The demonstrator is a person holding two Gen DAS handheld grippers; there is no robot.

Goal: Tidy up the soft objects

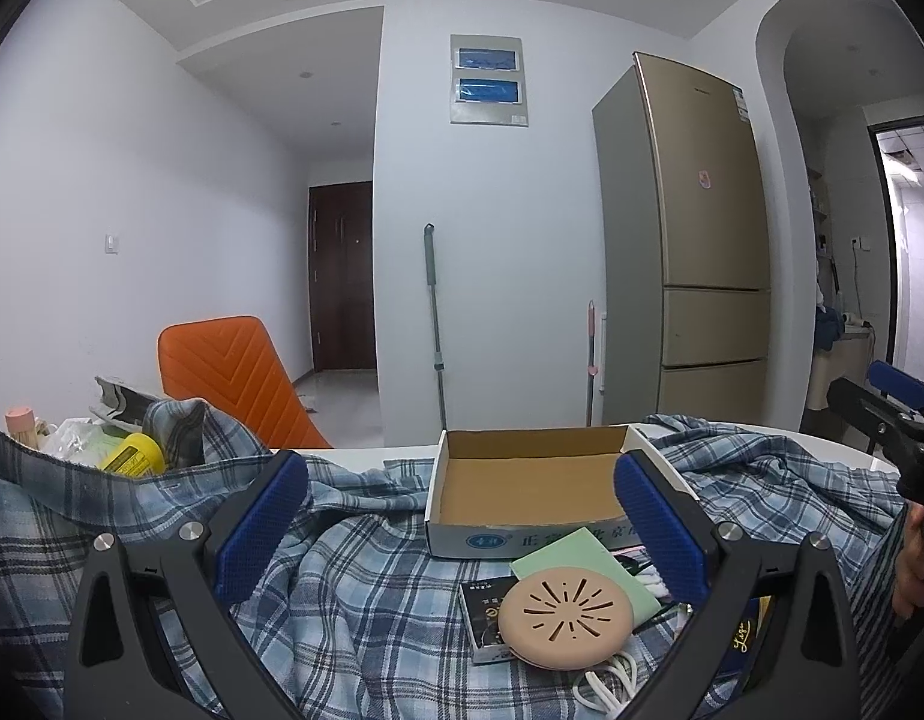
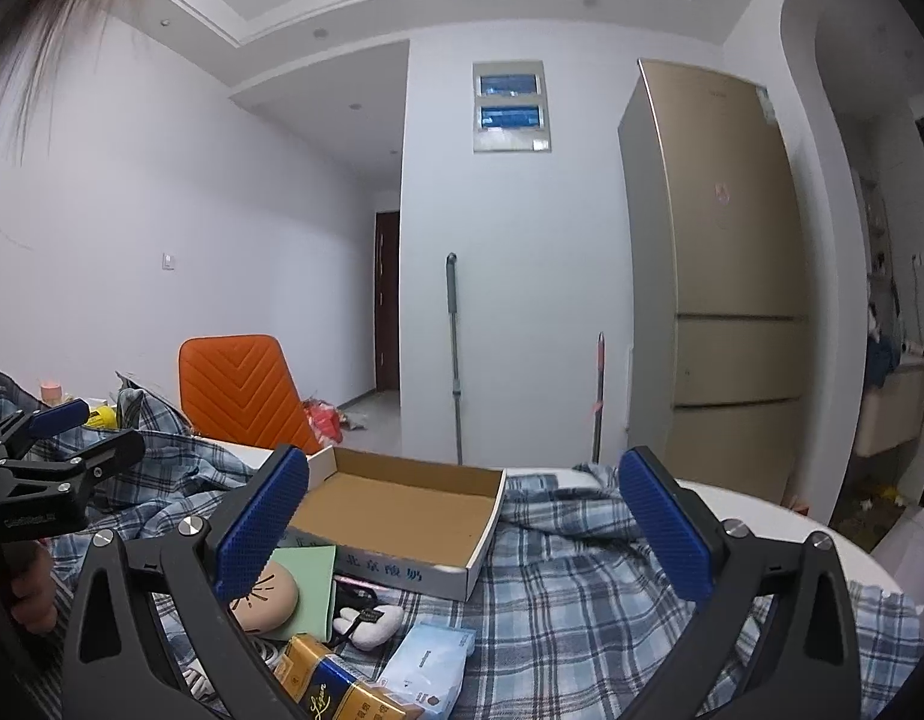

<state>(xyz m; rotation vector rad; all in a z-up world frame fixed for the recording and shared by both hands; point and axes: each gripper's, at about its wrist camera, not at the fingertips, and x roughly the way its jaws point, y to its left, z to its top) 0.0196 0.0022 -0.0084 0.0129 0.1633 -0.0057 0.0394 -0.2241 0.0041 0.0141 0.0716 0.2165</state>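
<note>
A blue plaid shirt (image 1: 354, 588) lies rumpled over the table; it also shows in the right wrist view (image 2: 570, 588). An empty cardboard box (image 1: 522, 492) sits on it, also in the right wrist view (image 2: 396, 516). In front of the box lie a round beige pad (image 1: 565, 615), a green card (image 1: 588, 564), a small white plush (image 2: 369, 621) and a tissue pack (image 2: 429, 660). My left gripper (image 1: 462, 522) is open and empty above the shirt. My right gripper (image 2: 462, 528) is open and empty near the box.
An orange chair (image 1: 234, 384) stands behind the table. A yellow container (image 1: 135, 456) and clutter sit at the far left. A gold and blue box (image 2: 330, 684) lies at the near edge. A fridge (image 1: 696, 240) and mop (image 1: 435, 324) stand by the wall.
</note>
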